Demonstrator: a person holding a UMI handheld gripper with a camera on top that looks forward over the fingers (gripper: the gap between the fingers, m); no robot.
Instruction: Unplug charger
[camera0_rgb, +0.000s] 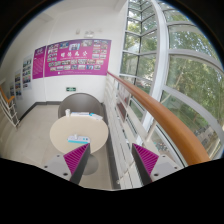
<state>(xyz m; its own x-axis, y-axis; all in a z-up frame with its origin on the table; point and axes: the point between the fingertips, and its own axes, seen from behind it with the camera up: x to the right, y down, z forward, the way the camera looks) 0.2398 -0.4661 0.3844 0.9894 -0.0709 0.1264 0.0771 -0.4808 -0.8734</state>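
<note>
**No charger to be seen yet, gripper held open over a stairwell-type spot**

The gripper (107, 158) is seen with its two fingers spread well apart, nothing caught between them. The magenta pads (79, 156) are visible on the inner faces, one on the left finger and one on the right.

Just beyond the left finger, a round pale table (77, 130) is seen, with a small light object lying on its top that can't be made out properly. Behind the table, further off, a dark rounded chair (78, 103) is tucked up close to it.

On the far wall, a row of magenta posters (72, 58) is hung, covered in small pictures and text that can't be read. A smaller board (26, 72) is mounted on the left wall.

A wooden handrail (160, 110) is run from the far middle toward the near right, passing above the right finger. To the right of it, big windows (175, 60) with white frames are seen, with green trees outside.

The charger can't be picked out anywhere, and neither can a socket or cable.
</note>
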